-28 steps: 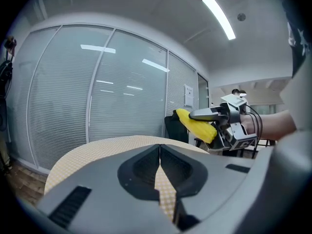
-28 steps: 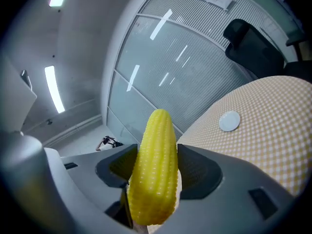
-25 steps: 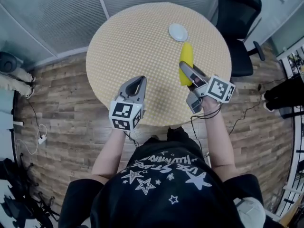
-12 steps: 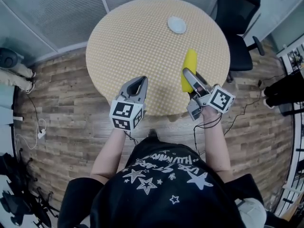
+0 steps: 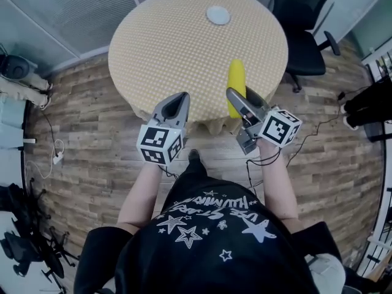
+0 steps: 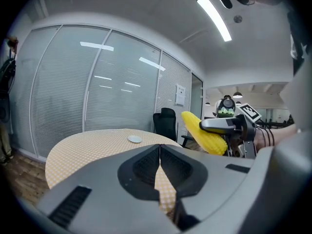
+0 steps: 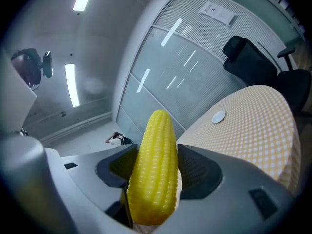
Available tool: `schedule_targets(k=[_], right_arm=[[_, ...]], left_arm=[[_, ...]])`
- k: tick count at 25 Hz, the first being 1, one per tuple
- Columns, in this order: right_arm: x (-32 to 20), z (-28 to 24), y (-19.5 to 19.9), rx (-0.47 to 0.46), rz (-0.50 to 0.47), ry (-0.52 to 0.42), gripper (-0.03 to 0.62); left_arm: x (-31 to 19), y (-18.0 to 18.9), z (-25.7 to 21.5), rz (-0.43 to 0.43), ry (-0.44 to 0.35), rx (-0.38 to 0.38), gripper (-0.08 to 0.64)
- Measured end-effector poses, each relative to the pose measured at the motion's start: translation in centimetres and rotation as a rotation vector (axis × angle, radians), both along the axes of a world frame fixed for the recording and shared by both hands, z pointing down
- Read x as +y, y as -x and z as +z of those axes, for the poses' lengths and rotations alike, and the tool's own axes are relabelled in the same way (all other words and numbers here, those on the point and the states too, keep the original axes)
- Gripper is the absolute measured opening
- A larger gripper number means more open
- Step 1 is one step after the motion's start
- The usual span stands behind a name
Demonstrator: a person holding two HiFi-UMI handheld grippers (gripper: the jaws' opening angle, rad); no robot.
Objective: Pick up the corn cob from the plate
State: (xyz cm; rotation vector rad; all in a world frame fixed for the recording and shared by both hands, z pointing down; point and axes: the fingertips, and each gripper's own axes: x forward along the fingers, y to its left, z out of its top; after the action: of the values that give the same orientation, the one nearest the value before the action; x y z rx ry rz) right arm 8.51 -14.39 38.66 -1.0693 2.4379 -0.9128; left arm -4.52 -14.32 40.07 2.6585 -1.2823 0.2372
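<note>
The right gripper (image 5: 235, 98) clamps the corn cob (image 7: 155, 165) by its lower part only, so the cob may tilt or slip out. The left gripper (image 6: 160, 152) is closed and empty.

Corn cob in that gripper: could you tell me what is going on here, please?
A person stands at a round table with a gripper in each hand. The right gripper is shut on the yellow corn cob, holding it in the air over the table's near edge, well away from the small white plate at the far side. The left gripper is shut with nothing in it and hangs idle beside it.
</note>
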Motion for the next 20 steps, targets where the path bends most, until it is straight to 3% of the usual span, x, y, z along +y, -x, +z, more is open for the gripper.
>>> schedule_targets(k=[9, 20], right_arm=[[9.2, -0.9, -1.5, 0.035, -0.063, -0.059, 0.253], [17.0, 0.0, -3.9, 0.018, -0.057, -0.029, 0.253]], left_arm=[[9.2, -2.3, -0.7, -0.050, -0.034, 0.016, 0.011], [17.8, -4.6, -0.3, -0.068, -0.016, 0.027, 0.011]])
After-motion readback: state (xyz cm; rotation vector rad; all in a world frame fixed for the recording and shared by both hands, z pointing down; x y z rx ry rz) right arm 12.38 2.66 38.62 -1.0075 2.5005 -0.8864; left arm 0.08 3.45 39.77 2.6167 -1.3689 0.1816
